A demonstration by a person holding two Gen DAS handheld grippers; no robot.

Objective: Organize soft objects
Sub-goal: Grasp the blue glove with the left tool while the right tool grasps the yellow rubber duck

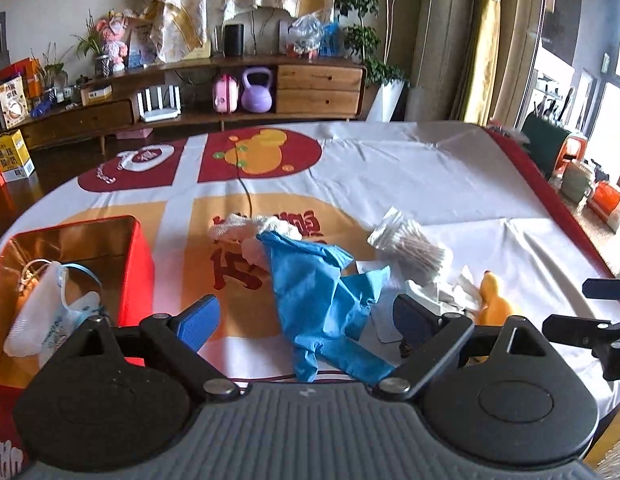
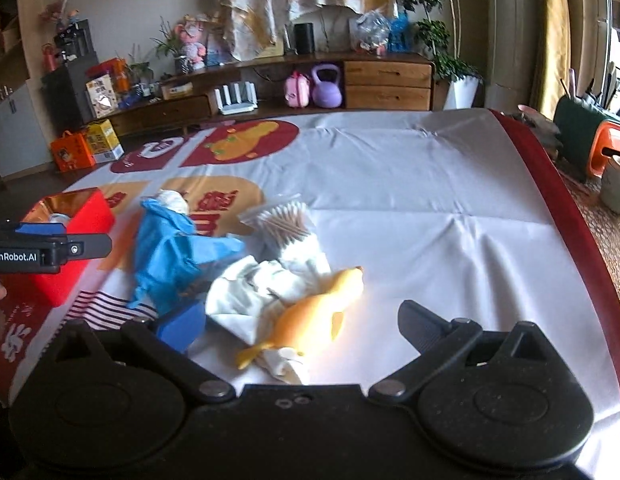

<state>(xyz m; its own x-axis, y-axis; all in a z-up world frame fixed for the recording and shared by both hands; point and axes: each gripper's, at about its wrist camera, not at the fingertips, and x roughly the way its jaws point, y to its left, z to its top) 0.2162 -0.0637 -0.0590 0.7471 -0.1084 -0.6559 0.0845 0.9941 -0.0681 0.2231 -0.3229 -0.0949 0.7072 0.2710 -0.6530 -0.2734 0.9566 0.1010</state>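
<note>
Partly done: red box [image 1: 138, 264] at surface left already holds a white pouch [image 1: 46, 316]. Still loose mid-surface: blue glove [image 1: 313, 292], white cloth [image 2: 246, 292], yellow duck toy [image 2: 313, 312], cotton swab bag [image 2: 282, 224]. Left gripper [image 1: 306, 320] and right gripper [image 2: 298, 324] fingers both wide apart, empty.

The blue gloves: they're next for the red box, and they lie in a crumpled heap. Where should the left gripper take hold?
Probably the raised, bunched middle of the blue gloves, coming down from above. The folds stand up there, while the edges lie flat on the tablecloth. The left gripper is open and already straddles them.
</note>
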